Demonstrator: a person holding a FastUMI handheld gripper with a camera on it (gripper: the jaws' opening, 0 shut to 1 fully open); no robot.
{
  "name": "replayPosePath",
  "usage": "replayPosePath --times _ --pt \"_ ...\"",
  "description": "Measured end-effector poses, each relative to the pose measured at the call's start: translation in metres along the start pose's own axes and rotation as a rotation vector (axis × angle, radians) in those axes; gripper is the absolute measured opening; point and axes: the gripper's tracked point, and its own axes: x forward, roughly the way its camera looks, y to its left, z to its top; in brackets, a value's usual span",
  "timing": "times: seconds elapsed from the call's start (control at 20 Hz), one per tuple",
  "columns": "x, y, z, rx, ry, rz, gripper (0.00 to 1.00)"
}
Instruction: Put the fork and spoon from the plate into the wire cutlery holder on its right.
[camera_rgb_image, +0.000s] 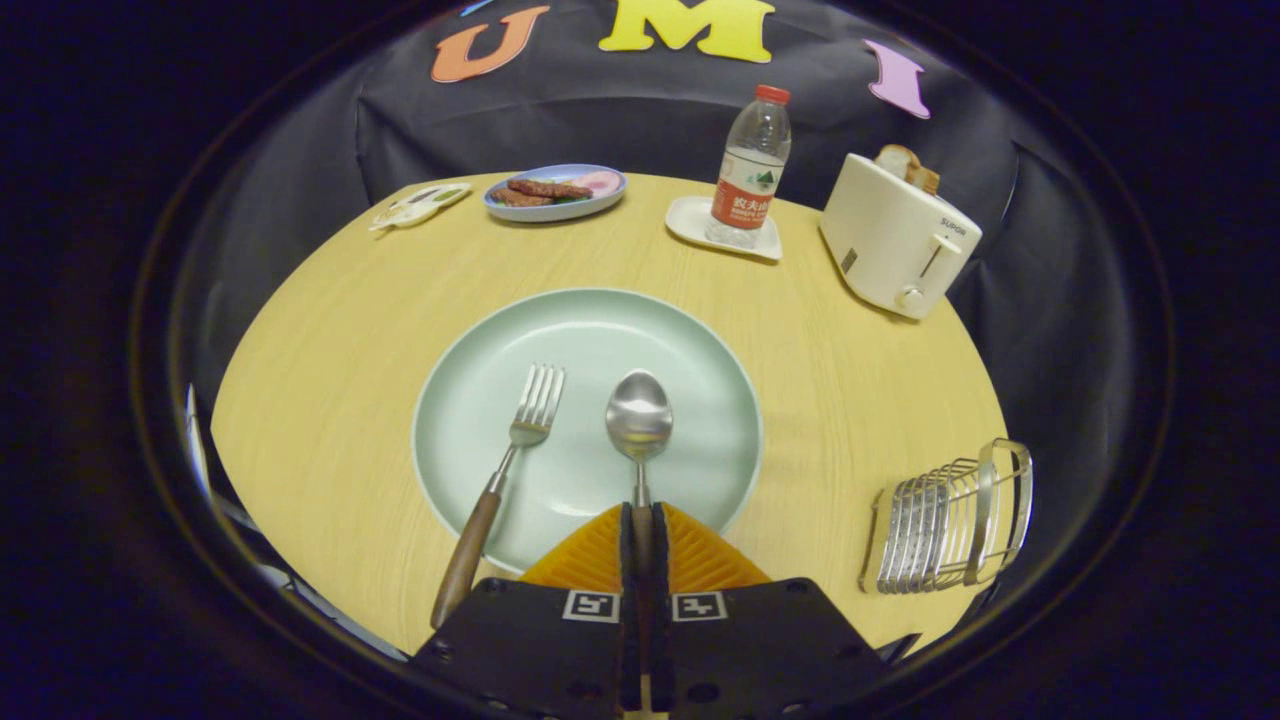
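Round light-wood desk (330, 340), booth cloth behind it. Pale green plate (690, 340) sits mid-desk, just ahead of the gripper (641, 525); wide bare wood all round it, most at 9 and 3 o'clock. White toaster (890, 245) with bread in the slot at 1 o'clock from the plate, close to the desk's far right edge. Wire cutlery holder (950, 520) at 4 o'clock from the plate, chrome bars, lying near the desk's right edge, well apart from the plate, open wood between them. Water bottle (750, 170), red cap, stands on a small white tray (690, 220) at 12 o'clock. Blue dish (555, 195) of food at 11 o'clock, small packet (415, 207) beside it. Fork (500, 475): steel tines on the plate, brown wooden handle overhanging the near rim toward 7 o'clock. Spoon (639, 415): steel bowl up on the plate right of the fork, pointing to 12 o'clock; jaws are closed tight on its handle.
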Motion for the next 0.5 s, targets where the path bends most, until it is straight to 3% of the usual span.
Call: replayPosePath --times 0.3,0.5 --pt "-0.065 -0.026 0.019 0.118 0.028 0.073 0.04" --pt "-0.122 -0.079 0.031 0.184 0.029 0.067 0.04"
